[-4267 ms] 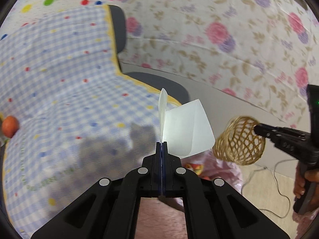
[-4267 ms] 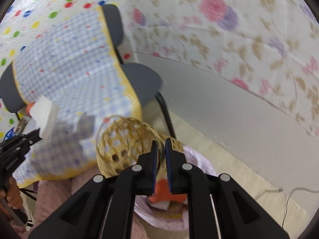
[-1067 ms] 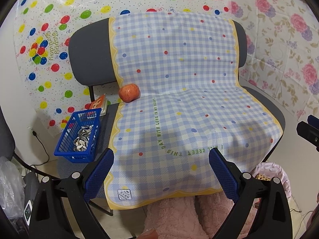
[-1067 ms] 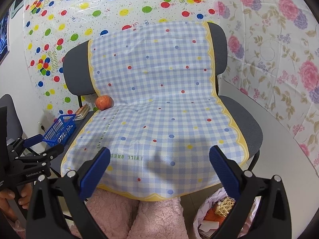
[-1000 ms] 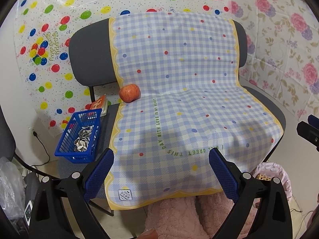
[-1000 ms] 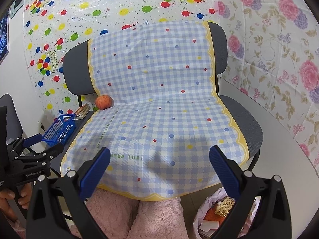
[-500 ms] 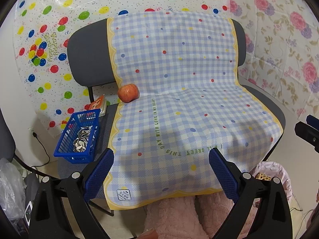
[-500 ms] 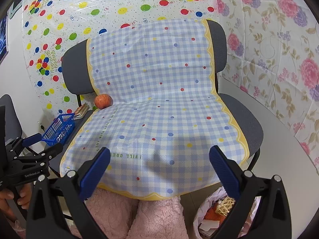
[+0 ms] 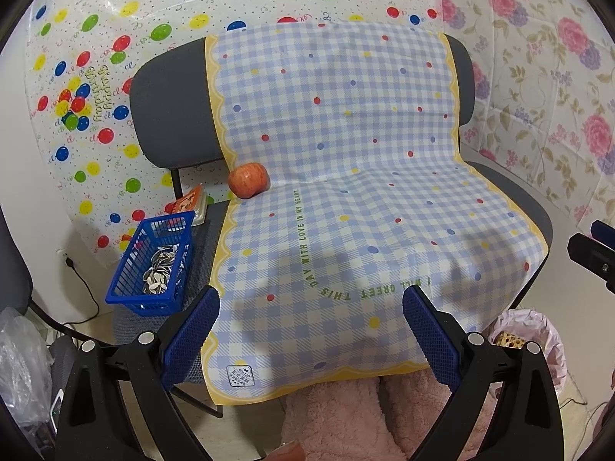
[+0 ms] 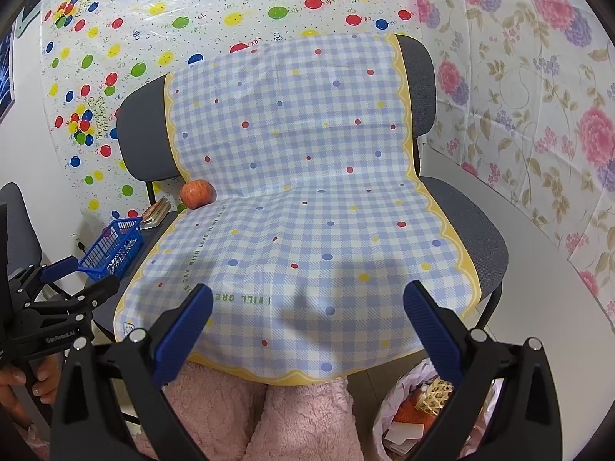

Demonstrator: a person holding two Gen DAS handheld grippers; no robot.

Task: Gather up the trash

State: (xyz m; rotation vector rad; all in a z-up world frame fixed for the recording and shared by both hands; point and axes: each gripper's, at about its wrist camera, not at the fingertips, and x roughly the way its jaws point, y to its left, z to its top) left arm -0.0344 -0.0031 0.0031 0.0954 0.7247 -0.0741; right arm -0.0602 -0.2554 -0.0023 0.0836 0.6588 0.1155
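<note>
Fingers of left gripper (image 9: 310,324) and right gripper (image 10: 307,320) spread, empty; only right view shows bag contents (image 10: 417,418) (paper, possibly).

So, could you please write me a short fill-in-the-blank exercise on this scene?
1. Both the left gripper and the right gripper stand ____.
2. The apple rests on the ____ cloth.
3. The blue basket sits to the ____ of the cloth.
4. The wicker ball lies in the ____.

Answers: open; checked; left; trash bag
</note>
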